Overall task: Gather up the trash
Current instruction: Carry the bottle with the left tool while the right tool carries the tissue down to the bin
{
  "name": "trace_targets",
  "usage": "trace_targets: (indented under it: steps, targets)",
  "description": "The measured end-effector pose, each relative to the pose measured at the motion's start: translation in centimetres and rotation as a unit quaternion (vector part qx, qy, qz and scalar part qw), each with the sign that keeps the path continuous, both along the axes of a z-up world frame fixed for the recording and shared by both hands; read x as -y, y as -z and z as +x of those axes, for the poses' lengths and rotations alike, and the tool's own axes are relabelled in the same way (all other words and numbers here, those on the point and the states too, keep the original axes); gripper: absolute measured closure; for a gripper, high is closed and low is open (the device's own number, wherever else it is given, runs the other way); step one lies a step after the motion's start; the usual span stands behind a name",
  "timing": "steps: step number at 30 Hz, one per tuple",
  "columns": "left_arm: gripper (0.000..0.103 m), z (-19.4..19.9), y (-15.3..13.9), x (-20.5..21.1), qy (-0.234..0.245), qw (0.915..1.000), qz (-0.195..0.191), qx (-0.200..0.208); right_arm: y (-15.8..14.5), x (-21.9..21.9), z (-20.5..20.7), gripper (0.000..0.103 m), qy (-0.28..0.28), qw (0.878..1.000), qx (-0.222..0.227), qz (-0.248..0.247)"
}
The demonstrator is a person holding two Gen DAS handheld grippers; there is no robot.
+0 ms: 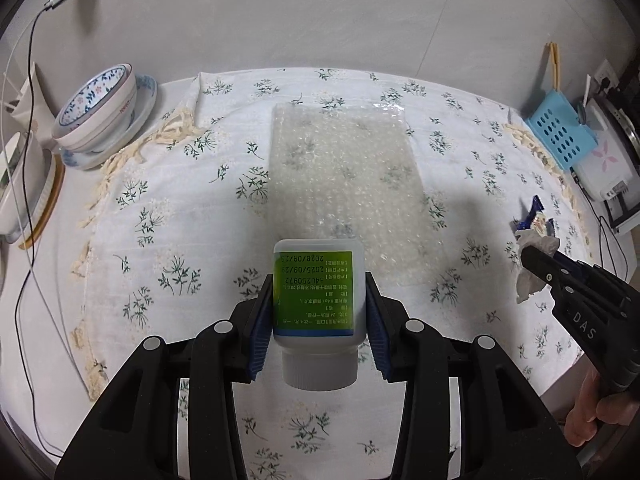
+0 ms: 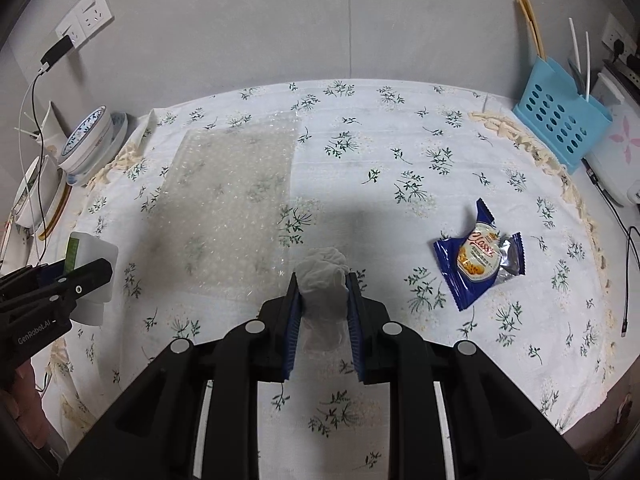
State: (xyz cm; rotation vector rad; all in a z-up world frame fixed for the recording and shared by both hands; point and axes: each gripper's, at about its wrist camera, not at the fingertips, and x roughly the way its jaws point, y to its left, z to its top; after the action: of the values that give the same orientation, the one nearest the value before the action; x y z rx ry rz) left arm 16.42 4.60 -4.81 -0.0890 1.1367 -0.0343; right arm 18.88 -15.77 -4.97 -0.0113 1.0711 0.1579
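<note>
Left gripper (image 1: 318,312): your pads clamp the white bottle (image 1: 319,300) mid-body, clear of the tablecloth (image 1: 200,208), cap nearest you, long axis running near-to-far | Right gripper (image 2: 323,300): jaws nearly closed, pinching the crumpled tissue (image 2: 324,276) | Snack wrapper (image 2: 480,256), bubble wrap (image 2: 236,200): uncollected, right and left.

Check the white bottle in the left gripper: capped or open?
Capped. The bottle wears its white ribbed screw cap, pointing toward the camera, between the left gripper pads.

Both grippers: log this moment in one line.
left gripper: holds bottle | right gripper: holds crumpled tissue | snack wrapper, bubble wrap: on table
</note>
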Motion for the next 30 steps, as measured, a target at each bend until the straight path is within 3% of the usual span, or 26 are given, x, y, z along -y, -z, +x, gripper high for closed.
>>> trace_targets:
  steps: [30]
  targets:
    - [0.062,-10.4,-3.2,3.5,0.01,0.9996,-0.01,0.024,-4.5,1.8,-9.7,0.083,-0.019,0.999,0.04,0.006]
